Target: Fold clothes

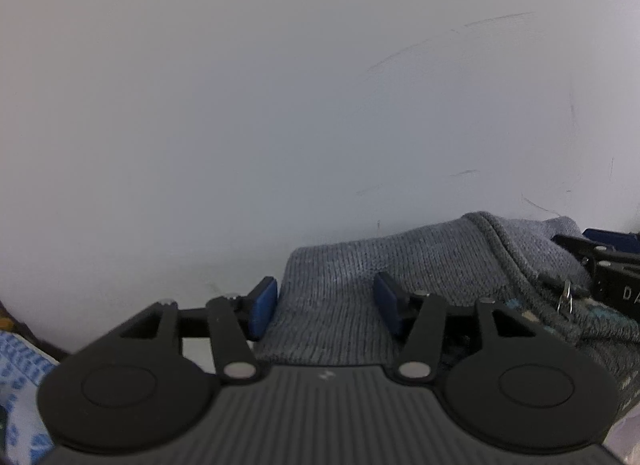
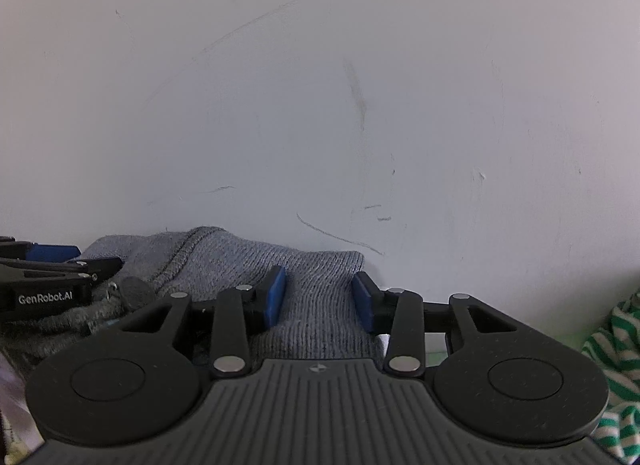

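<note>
While both cameras face a scuffed white wall [image 1: 280, 105], I see the grey knit garment [image 1: 360, 265] bunched low in front of it, filling my left view from 5 o'clock out to 3 o'clock. My left hand-held gripper [image 1: 326, 301] stands well open, and the knit lies between its blue pads [image 1: 264, 307], the left one at the cloth's edge; I cannot tell that they press on it. In the right view my right hand-held gripper [image 2: 320, 299] is partly open with a fold of the garment [image 2: 320, 297] filling the gap between its pads; whether it pinches I cannot tell. A blue-patterned cloth [image 1: 20, 385] sits at 8 o'clock on the left, and a green-striped cloth [image 2: 616, 365] at 4 o'clock on the right. No container shows.
</note>
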Motion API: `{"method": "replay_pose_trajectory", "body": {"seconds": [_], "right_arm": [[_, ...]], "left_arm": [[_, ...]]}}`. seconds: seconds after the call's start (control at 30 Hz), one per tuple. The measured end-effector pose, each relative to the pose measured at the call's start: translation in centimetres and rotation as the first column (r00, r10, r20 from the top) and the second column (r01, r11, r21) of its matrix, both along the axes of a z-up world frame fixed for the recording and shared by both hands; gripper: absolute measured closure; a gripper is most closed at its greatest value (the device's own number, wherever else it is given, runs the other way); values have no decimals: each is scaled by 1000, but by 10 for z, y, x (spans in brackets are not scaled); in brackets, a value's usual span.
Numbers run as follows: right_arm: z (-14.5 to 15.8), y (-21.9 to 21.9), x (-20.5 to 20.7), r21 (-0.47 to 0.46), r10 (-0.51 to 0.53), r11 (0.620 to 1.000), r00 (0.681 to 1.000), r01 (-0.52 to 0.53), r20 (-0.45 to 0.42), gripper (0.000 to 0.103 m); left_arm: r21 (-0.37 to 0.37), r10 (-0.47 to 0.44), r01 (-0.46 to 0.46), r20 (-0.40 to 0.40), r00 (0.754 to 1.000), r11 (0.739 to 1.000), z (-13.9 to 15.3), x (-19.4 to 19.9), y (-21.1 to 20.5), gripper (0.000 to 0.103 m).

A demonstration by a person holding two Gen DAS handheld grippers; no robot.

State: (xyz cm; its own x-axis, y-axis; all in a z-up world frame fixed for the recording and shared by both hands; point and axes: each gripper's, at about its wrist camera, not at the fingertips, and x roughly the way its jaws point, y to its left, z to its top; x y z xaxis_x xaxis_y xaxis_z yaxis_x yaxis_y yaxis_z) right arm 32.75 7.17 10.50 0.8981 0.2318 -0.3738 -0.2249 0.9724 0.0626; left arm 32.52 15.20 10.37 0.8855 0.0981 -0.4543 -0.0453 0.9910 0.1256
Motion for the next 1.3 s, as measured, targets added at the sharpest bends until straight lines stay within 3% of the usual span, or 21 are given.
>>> {"method": "replay_pose_trajectory", "body": {"seconds": [0.1,0.2,0.37,0.43,0.53,0.6,0.7,0.97,1.07,1.3], "right_arm": [[25,5,-3,-15,15,1000,999,-16,-40,58],[46,-3,-18,-39,26,999,997,-28,-70,41],[66,-13,-50,-41,35,998,996,-38,-82,37],[73,-11,-67,-27,37,999,995,-40,-88,34],[83,-9,-89,-25,31,999,994,-34,-108,33],[87,-5,-101,-40,16,999,991,-21,-131,33],[88,-3,-109,-33,1,999,988,-6,-158,33],[72,3,-112,-32,-35,999,981,30,-188,29],[60,-18,-98,-27,-42,999,981,37,-187,27],[53,-70,-125,-2,-66,998,973,67,-221,24]], "left_arm": [[30,25,-25,-10,1000,999,16,-4,-8,26],[37,52,-51,-13,999,998,33,-16,-12,15],[4,68,-68,-28,997,998,60,-58,14,3],[4,61,-61,-42,997,998,62,-65,5,3],[3,65,-65,-99,993,998,72,-38,-1,3],[-17,62,-64,-137,989,998,84,-49,15,3],[-30,67,-73,-161,985,997,74,-59,38,3],[-67,42,-56,-186,982,996,44,-66,19,2],[-66,36,-49,-180,983,997,46,-82,14,1],[-93,39,-58,-192,981,994,42,-114,8,1]]}}
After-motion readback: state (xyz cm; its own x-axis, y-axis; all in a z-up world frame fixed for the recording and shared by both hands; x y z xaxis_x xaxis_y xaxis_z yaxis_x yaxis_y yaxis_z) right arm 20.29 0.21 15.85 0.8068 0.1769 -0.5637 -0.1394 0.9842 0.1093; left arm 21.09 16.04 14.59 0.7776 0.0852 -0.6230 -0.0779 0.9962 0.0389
